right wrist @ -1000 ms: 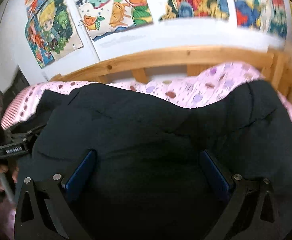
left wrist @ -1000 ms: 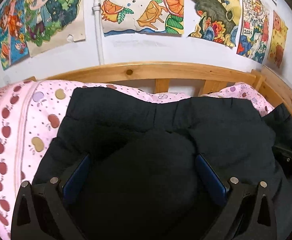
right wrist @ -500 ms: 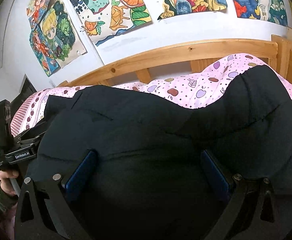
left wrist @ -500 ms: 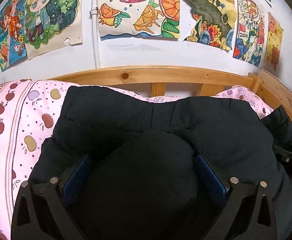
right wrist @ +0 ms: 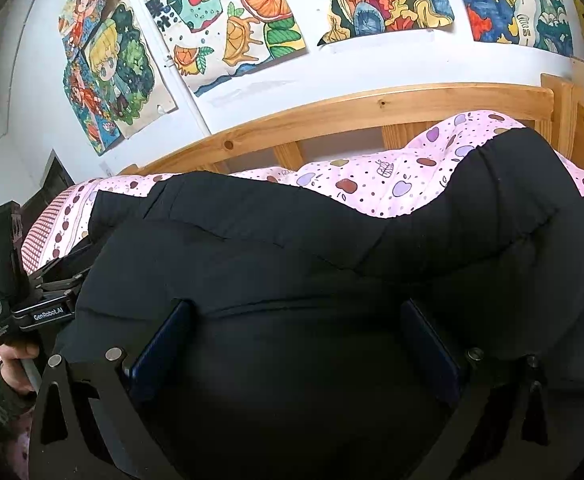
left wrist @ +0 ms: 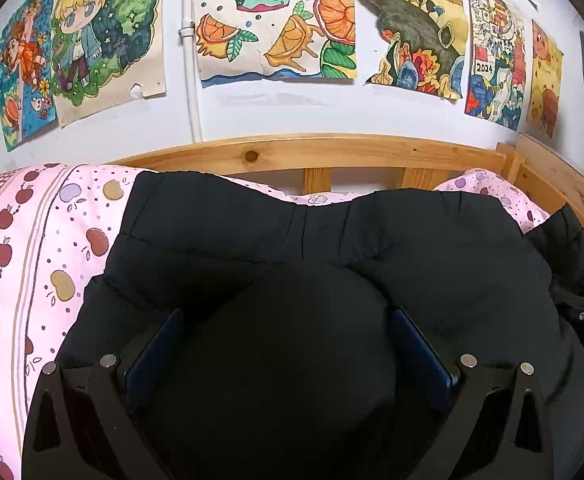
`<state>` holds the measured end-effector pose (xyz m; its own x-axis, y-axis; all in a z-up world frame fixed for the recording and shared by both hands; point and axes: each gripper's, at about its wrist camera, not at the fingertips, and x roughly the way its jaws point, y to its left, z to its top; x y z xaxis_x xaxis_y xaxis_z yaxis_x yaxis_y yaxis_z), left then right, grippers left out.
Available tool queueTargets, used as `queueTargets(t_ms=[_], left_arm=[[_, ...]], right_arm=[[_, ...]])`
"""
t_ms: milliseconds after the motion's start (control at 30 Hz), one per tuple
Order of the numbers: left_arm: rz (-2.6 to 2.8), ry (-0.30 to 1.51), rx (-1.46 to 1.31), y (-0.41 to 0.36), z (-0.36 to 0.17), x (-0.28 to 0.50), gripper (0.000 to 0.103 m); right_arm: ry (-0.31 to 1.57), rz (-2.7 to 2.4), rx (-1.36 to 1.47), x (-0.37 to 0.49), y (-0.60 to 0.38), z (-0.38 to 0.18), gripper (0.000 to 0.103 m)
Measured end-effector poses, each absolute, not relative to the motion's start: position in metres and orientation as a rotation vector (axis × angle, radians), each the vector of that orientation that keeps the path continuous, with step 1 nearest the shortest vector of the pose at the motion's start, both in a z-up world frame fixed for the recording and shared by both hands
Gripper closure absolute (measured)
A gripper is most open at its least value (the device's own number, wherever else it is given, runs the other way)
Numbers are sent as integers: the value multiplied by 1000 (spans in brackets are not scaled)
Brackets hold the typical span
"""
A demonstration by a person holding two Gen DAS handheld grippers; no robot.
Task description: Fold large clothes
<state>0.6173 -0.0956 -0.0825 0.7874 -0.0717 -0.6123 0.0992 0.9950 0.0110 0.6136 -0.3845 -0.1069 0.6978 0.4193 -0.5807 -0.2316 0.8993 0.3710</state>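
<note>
A black padded jacket (left wrist: 431,248) lies in a thick heap over the pink fruit-print bedding (left wrist: 32,248). In the left wrist view a rounded bulge of it fills the space between the blue pads (left wrist: 152,352). My left gripper (left wrist: 288,344) is pressed around that bulge, fingers wide apart. The right wrist view shows the same: my right gripper (right wrist: 295,340) is clamped on a thick fold of the jacket (right wrist: 331,240). The jacket's far edge sags in the middle and shows bedding (right wrist: 391,184) behind. A hand (right wrist: 16,364) holds the left gripper's body (right wrist: 32,308) at the jacket's left end.
A wooden bed rail (left wrist: 331,152) runs along the far side, and a wooden end frame (left wrist: 563,188) stands at the right. Above it, coloured drawings (left wrist: 276,20) hang on the white wall. A white pipe (left wrist: 192,60) runs down the wall.
Both views have swung slightly, showing more wall and rail, and the right view has gone from blurred to sharp. The jacket bulges stay fixed between both pairs of fingers.
</note>
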Motion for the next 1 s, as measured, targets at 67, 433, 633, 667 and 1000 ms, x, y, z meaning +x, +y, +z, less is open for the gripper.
queueTargets(t_ms=[67,433,633,667,1000], left_arm=[[-92,654,49,-96,-83,616,0],[-94,625,67,-97,-84,607,0],[-106,603,64,-95,-81,600,0],[-110,597,55,-92,-80,598,0],[-57,500,-197,-25,-55,576,0]], right_arm=[[690,378,299,609,-388,-107,1],[628,382,312,596,-391,-104,1],[604,359,348,579,-402,-95,1],[591,329,341,575,-404,-92,1],[462,9,351,522,-477,-56,1]])
